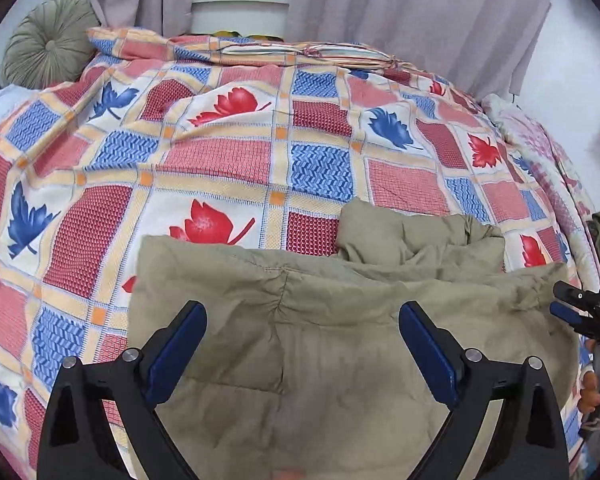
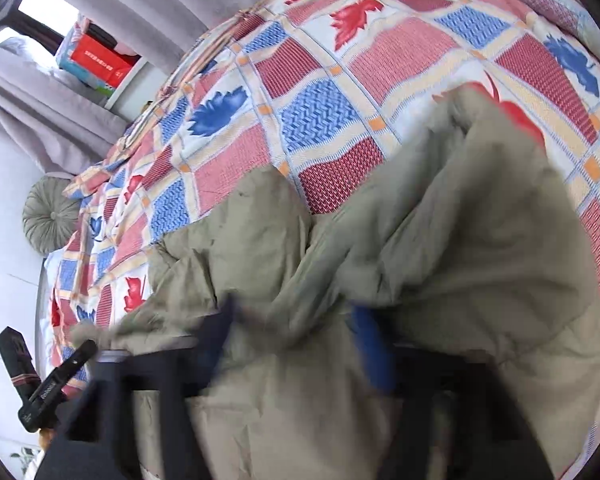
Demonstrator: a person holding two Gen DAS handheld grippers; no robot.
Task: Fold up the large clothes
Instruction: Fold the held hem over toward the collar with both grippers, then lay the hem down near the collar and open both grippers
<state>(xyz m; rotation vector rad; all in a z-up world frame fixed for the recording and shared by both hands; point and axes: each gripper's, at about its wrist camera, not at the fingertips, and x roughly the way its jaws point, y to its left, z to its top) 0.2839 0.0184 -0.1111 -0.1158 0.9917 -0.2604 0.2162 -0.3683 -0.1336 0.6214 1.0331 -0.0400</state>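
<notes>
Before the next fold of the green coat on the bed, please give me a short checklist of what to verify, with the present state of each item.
1. Left gripper open and free of cloth: ok, its fingers stand wide apart over the coat.
2. Right gripper holds the coat: cannot tell, the right wrist view is blurred.
3. Coat lies on the bedspread, not off the edge: ok.
4. Coat flat enough to fold: not ok, cloth is bunched at its far right side.
5. Bedspread beyond the coat free for folding: ok; the round cushion sits far away.
</notes>
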